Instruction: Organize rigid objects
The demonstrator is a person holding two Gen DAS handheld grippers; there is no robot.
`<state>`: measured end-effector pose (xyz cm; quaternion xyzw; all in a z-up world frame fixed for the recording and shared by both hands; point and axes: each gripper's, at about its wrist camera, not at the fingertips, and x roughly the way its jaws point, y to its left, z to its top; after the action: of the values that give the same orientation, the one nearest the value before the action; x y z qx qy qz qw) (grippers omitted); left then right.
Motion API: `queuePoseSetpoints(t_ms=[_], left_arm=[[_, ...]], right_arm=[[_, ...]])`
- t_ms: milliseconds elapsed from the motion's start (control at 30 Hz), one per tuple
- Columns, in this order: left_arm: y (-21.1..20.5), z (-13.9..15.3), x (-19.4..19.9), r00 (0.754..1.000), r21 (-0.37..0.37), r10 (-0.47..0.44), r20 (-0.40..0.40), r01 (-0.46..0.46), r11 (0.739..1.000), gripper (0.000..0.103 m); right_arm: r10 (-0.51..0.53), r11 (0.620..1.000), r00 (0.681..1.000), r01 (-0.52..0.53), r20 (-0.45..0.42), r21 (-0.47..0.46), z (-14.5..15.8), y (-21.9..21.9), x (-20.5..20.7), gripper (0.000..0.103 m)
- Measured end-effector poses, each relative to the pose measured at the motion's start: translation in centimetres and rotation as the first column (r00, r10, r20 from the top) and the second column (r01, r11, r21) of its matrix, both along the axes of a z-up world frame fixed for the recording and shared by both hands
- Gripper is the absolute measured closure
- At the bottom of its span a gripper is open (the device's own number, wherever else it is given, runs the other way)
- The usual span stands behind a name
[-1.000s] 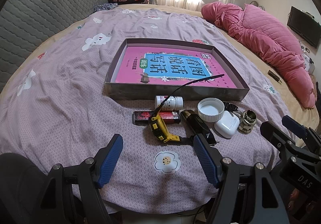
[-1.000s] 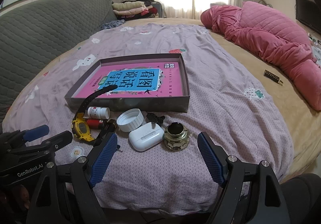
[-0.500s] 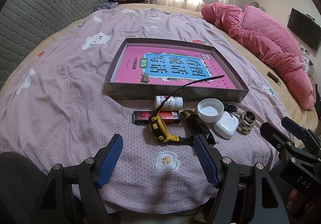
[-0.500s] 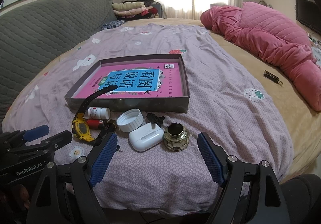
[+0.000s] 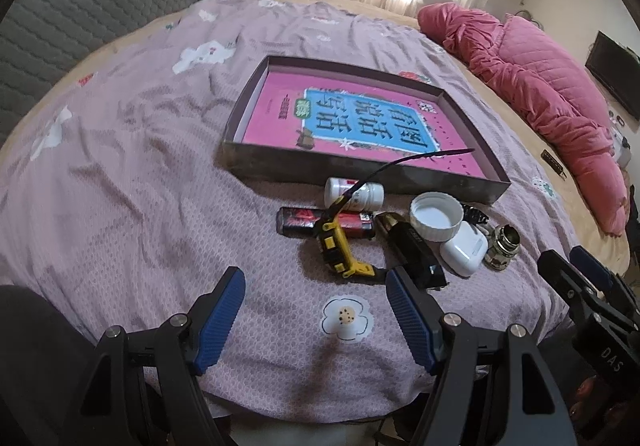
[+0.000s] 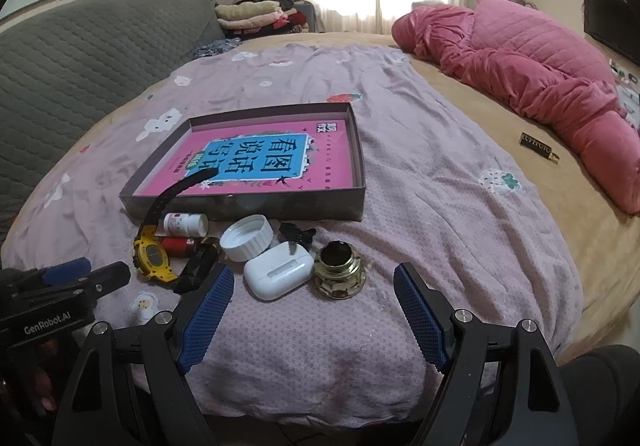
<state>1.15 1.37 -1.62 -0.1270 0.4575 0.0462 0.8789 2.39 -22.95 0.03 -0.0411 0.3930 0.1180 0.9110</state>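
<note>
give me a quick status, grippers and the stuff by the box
Left gripper open, empty. Right gripper open, empty. Yellow watch, earbud case, brass fitting on bedspread before the box. Nothing blocking.

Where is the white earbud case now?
In the right wrist view the earbud case lies on the bedspread just ahead of the right gripper, between the white cap and the brass fitting.
</note>
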Motion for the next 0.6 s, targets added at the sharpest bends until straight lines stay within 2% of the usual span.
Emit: queuePoseSetpoints(t_ms=[233, 600], left_arm=[[0.6, -1.2, 0.7, 0.999, -0.054, -0.003, -0.04, 0.001, 0.999, 0.031], [0.5, -2.1, 1.7, 0.998, -0.063, -0.013, -0.054, 0.01, 0.998, 0.032]], right_arm=[[-0.023, 1.0, 0.999, 0.023, -0.026, 0.008, -0.6, -0.6, 0.5, 0.02], [-0.071, 0.997, 0.99, 0.071, -0.122, -0.004, -2.9, -1.5, 2.5, 0.02]])
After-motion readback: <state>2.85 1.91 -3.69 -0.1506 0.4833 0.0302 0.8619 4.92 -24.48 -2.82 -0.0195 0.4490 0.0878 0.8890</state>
